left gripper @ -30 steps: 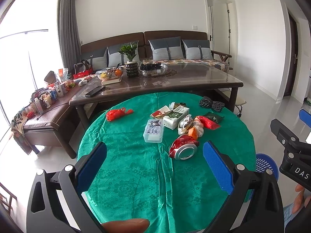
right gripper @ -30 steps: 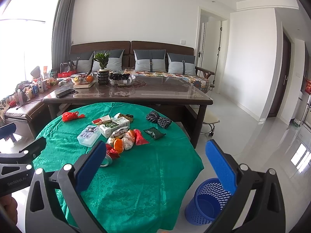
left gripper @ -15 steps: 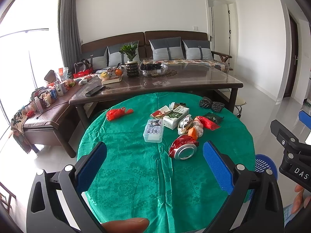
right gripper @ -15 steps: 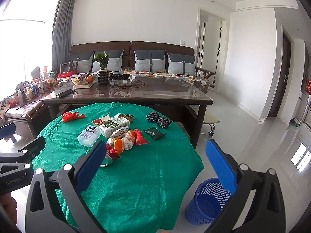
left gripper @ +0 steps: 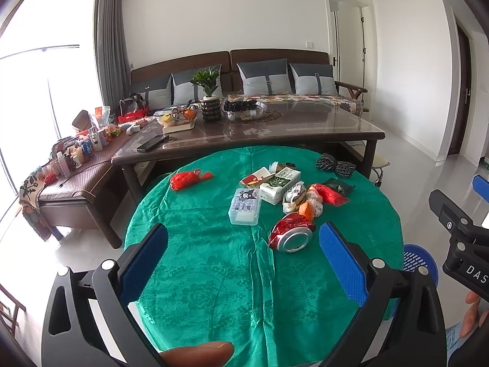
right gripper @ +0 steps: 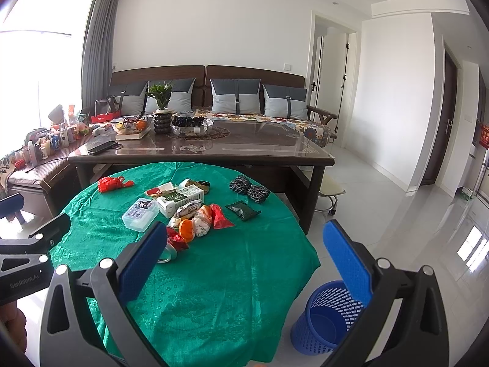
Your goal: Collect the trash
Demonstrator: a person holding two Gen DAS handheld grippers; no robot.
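Left wrist view shows your left gripper (left gripper: 243, 258) and right gripper (right gripper: 244, 258) both spread wide and empty, the crushed can (left gripper: 290, 235) nearest you on the table (left gripper: 214, 275); grab it carelessly and it may roll off, missing the bin (right gripper: 324, 318) at the near right.

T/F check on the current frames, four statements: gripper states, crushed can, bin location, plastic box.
1. Both the left gripper and right gripper are open and empty. True.
2. The crushed red soda can stands upright. False: it lies on its side on the green tablecloth.
3. The blue perforated plastic bin sits on the table. False: it stands on the floor beside it.
4. The clear plastic box lies left of the can. True.
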